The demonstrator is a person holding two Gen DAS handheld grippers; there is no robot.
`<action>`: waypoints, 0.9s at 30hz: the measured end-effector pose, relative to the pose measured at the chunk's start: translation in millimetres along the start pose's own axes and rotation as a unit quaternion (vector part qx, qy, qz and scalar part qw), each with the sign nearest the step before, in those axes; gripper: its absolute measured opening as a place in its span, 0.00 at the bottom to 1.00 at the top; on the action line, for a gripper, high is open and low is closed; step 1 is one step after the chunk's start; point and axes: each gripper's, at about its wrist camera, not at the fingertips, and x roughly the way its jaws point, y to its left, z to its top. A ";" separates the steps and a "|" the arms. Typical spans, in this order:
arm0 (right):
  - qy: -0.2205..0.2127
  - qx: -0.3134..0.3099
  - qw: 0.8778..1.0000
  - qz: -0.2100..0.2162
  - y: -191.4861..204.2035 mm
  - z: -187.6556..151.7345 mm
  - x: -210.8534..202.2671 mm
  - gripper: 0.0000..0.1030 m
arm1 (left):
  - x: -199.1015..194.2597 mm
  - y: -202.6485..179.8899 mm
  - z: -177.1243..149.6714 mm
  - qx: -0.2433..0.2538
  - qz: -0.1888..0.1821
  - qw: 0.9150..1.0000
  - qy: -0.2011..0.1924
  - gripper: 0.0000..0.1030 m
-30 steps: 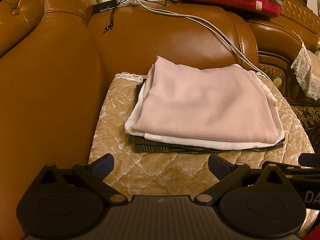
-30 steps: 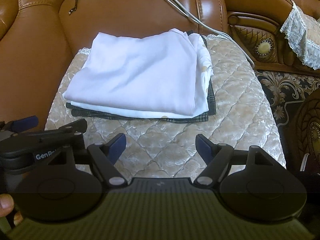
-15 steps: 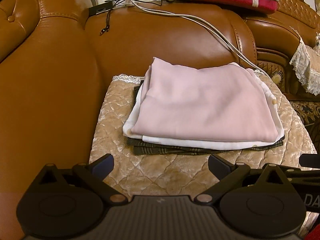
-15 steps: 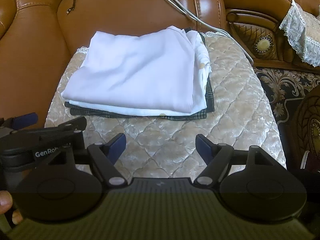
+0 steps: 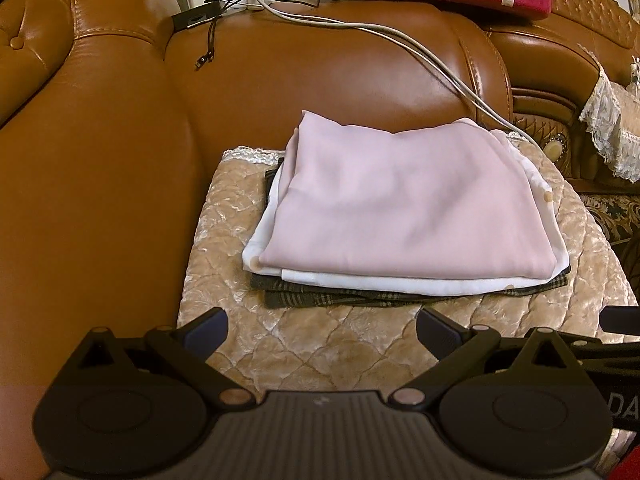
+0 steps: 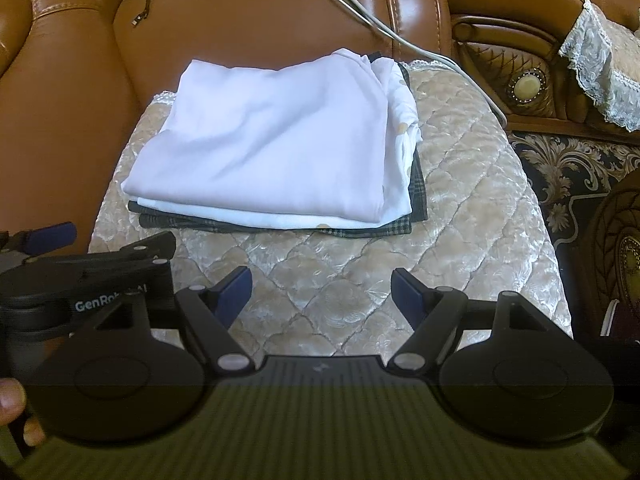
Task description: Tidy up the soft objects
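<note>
Folded stack of garments (image 5: 404, 216) lies on the quilted seat cushion (image 5: 320, 344) of the leather sofa (image 5: 100, 200), set toward the backrest. Top layer is a pale pink cloth (image 5: 400, 208); beneath it a white cloth (image 5: 380, 282); at the bottom a dark checked cloth (image 5: 320, 300), its near edge showing.

Left hand-held gripper (image 5: 322, 330): jaws wide apart, nothing between them, held above the bare near part of the cushion. Right hand-held gripper (image 6: 322, 294): likewise wide apart and empty, just beside the left one, on its right.

Governing relation: the stack lies straight ahead of both grippers, on the far side, near but not touching. Its long axis runs left to right, so the near folded edge faces both tools squarely. The left gripper fronts the stack's left near corner, the right gripper its right half. Neither appears clearly nearer, though fisheye distortion makes this uncertain.

Judgement: the stack looks tidy already; any further move would start at the near edge.
</note>
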 end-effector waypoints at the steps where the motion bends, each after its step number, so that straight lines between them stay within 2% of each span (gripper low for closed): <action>1: 0.001 0.000 1.000 0.000 -0.3 0.1 0.3 0.82 | 0.2 -0.2 0.0 0.000 0.000 1.000 0.000 1.00; 27: 0.011 0.005 1.000 -0.003 -2.4 -0.1 4.8 0.82 | 8.2 -4.5 -0.4 0.007 -0.003 1.000 0.015 1.00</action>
